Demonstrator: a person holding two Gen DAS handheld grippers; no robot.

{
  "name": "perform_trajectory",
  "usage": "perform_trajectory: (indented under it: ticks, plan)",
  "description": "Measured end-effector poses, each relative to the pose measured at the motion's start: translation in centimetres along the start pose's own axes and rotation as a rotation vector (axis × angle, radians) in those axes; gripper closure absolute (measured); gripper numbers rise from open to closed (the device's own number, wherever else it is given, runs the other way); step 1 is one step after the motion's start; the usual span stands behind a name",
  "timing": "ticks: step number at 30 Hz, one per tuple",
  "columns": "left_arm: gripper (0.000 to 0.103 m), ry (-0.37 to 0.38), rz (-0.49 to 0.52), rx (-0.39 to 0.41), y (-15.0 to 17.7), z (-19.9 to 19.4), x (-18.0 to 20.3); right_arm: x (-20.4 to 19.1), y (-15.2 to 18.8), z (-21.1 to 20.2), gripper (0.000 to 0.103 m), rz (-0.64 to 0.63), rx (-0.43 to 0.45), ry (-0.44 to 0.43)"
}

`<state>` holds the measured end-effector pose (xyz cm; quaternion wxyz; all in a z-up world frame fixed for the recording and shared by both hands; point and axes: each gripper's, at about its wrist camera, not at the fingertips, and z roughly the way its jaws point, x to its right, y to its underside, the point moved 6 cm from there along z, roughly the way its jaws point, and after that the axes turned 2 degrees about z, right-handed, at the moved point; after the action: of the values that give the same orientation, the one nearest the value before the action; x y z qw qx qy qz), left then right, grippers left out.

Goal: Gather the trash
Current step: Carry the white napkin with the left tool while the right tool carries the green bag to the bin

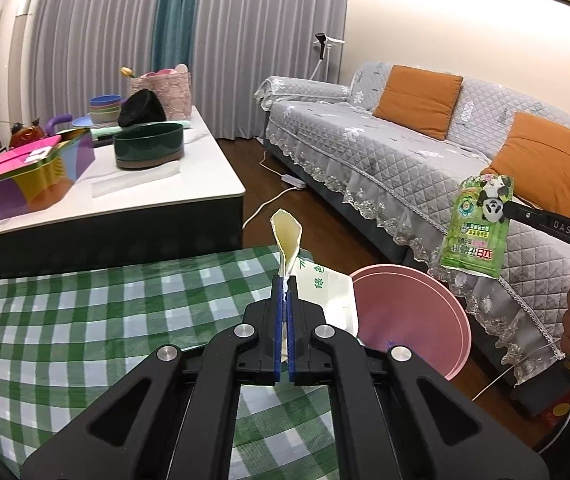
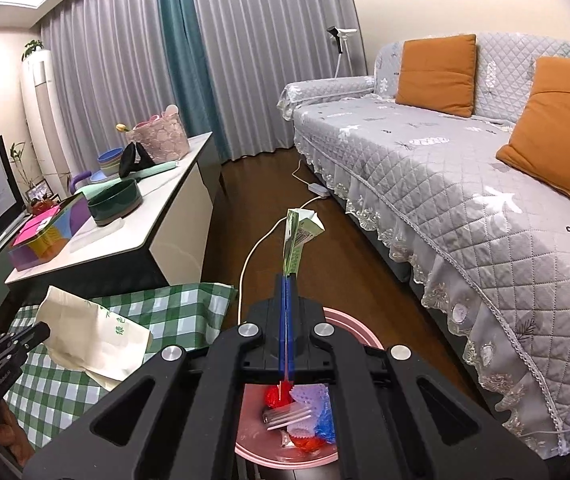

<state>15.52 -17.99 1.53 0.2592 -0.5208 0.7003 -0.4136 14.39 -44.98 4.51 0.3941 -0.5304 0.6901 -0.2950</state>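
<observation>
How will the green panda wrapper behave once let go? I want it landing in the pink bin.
Probably light and floppy: the green panda wrapper hangs limp from the right gripper. It may flutter, so drop it low over the pink bin.

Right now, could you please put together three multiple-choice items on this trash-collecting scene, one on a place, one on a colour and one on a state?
1. Where does the pink bin stand?
A. On the sofa
B. On the floor beside the checked tablecloth
C. On the white table

2. What colour are the cushions on the sofa?
A. Orange
B. Blue
C. Black

3. How is the right gripper?
A. Wide open and empty
B. Out of view
C. Shut on the green wrapper

Key: 1 B, the bin sits on the dark floor between cloth and sofa, under the right gripper. 2 A, both cushions show orange. 3 C, the jaws are pressed together with the wrapper sticking up from them; the left gripper likewise pinches a white paper bag.
</observation>
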Motion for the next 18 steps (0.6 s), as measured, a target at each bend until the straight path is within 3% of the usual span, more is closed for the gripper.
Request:
perform_trajectory:
  ticks: [18]
  plan:
    - [0.102,0.073,0.017,-0.016,0.5,3.6,3.5,0.5,0.9,2.9,0.103,-0.052,-0.045,0.053]
